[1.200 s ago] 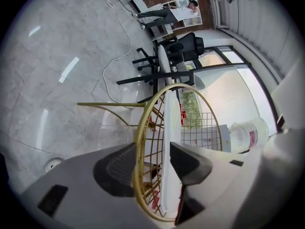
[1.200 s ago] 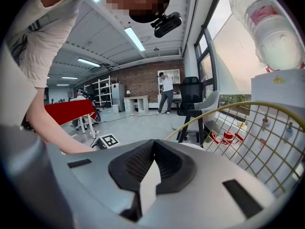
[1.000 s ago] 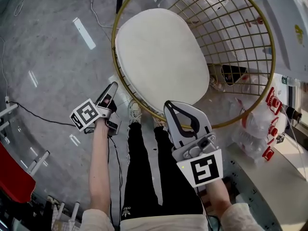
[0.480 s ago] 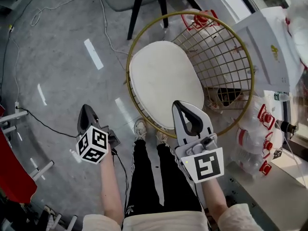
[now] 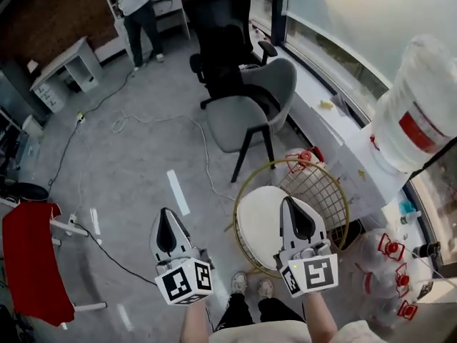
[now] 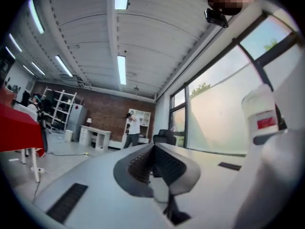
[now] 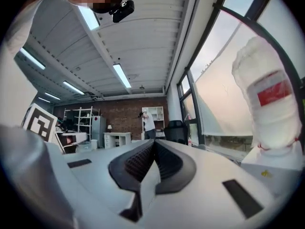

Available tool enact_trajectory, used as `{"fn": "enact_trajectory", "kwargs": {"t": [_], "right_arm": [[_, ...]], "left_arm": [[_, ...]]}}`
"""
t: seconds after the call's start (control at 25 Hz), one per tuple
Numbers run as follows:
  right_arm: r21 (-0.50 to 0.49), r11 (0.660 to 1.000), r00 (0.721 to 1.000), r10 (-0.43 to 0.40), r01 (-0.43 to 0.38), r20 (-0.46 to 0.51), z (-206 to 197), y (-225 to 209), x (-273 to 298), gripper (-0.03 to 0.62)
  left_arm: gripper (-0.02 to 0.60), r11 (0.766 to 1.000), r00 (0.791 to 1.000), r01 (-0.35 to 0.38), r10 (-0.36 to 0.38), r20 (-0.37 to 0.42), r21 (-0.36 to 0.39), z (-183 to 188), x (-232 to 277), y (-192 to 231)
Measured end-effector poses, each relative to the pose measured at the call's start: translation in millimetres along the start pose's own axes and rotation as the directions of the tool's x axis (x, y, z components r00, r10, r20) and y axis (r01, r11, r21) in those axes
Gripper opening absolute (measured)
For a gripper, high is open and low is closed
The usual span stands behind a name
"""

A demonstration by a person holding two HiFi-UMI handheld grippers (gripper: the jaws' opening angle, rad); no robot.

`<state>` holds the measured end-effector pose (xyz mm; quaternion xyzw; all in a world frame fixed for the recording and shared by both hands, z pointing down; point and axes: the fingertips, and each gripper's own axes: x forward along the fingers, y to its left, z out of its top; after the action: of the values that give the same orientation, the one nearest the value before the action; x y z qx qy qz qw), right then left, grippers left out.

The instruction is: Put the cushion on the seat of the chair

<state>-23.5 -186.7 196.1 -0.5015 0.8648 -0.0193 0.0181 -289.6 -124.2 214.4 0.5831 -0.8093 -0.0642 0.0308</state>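
The white round cushion (image 5: 258,224) lies on the seat of the gold wire chair (image 5: 320,186), low in the head view. Both grippers are held level well above it, touching neither. My left gripper (image 5: 166,216) is to the left of the chair, over bare floor, shut with nothing between its pads. My right gripper (image 5: 290,204) overlaps the cushion's right part in the picture and is shut and empty too. In the left gripper view the left gripper (image 6: 153,150) has its ribbed pads pressed together. The right gripper (image 7: 153,146) looks the same in the right gripper view. Both point across the room.
A grey shell chair (image 5: 246,116) and a black office chair (image 5: 225,27) stand beyond the wire chair. At right are a large water jug (image 5: 421,113) and packs of bottles (image 5: 393,252). A red seat (image 5: 28,263) is at left. Cables cross the floor. A person (image 5: 136,6) stands far back.
Both grippers have risen high above the chair and now point level. The left gripper rolled and shut. The head view lifted to take in the room, so the chair looks small.
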Motion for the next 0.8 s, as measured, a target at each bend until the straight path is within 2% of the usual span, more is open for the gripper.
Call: {"fn": "enact_trajectory", "kwargs": {"t": [0.12, 0.24, 0.36, 0.48, 0.56, 0.64, 0.8], "right_arm": [[0.007, 1.0, 0.996, 0.023, -0.023, 0.088, 65, 27, -2, 0.017], [-0.007, 0.998, 0.988, 0.068, -0.068, 0.136, 105, 56, -14, 0.017], [-0.053, 0.995, 0.985, 0.092, -0.085, 0.148, 120, 74, -33, 0.017], [-0.069, 0.995, 0.983, 0.081, -0.071, 0.163, 119, 72, -43, 0.017], [-0.065, 0.996, 0.984, 0.072, -0.063, 0.16, 110, 69, -48, 0.017], [-0.068, 0.995, 0.986, 0.076, -0.066, 0.151, 106, 67, -52, 0.017], [-0.067, 0.995, 0.984, 0.081, -0.071, 0.157, 112, 67, -55, 0.017]], "left_arm": [[0.012, 0.991, 0.987, 0.135, -0.135, 0.088, 0.007, 75, -18, -42], [0.012, 0.971, 0.959, 0.215, -0.23, 0.167, 0.101, 134, -45, -72], [0.012, 0.95, 0.924, 0.26, -0.297, 0.241, 0.173, 165, -70, -92], [0.012, 0.942, 0.9, 0.278, -0.324, 0.293, 0.186, 173, -79, -106], [0.012, 0.941, 0.901, 0.289, -0.329, 0.284, 0.174, 165, -81, -111], [0.012, 0.944, 0.911, 0.281, -0.319, 0.26, 0.173, 160, -82, -113], [0.012, 0.947, 0.92, 0.264, -0.305, 0.246, 0.185, 164, -83, -113]]}}
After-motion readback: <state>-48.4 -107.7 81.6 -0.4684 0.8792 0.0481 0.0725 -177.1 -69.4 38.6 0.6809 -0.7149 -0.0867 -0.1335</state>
